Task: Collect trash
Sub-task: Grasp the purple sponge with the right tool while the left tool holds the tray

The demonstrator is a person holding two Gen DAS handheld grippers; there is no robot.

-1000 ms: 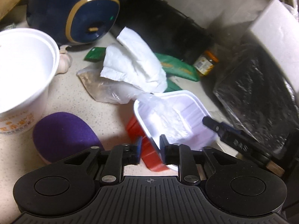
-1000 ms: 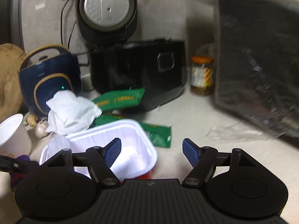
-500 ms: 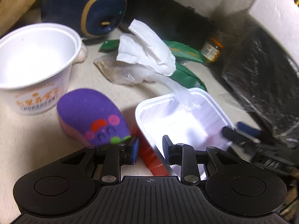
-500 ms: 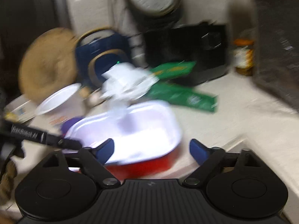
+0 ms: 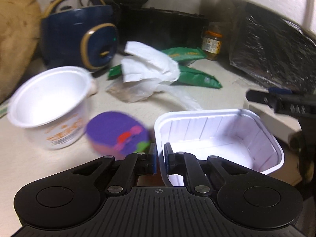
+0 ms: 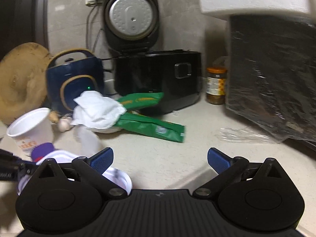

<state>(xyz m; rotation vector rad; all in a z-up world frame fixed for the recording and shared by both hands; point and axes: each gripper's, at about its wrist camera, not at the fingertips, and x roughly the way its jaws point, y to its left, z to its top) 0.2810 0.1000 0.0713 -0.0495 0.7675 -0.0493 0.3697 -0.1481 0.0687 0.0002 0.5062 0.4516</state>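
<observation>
A white plastic tray (image 5: 217, 134) hangs tilted at the front, its near wall pinched between the pads of my left gripper (image 5: 160, 156), which is shut on it. In the right wrist view, the tray (image 6: 59, 156) sits low at the left. My right gripper (image 6: 160, 158) is to the tray's right; its jaws are opening wide with nothing between them. A crumpled white tissue (image 5: 146, 67) lies on clear plastic film and green packets (image 5: 197, 77) further back. A white cup (image 5: 49, 98) and a purple sponge-like thing (image 5: 116, 132) are on the left.
At the back stand a navy appliance (image 6: 73, 81), a black rice cooker (image 6: 158, 79) with its lid up and a jar (image 6: 216, 86). A black film-wrapped box (image 6: 272, 79) fills the right. A round wooden board (image 6: 19, 79) leans at the left, with garlic (image 6: 64, 123) beside the cup.
My left gripper has closed on the tray's near wall and the tray has tipped up. The right gripper's jaws have spread wider and it has pulled off to the tray's right.
</observation>
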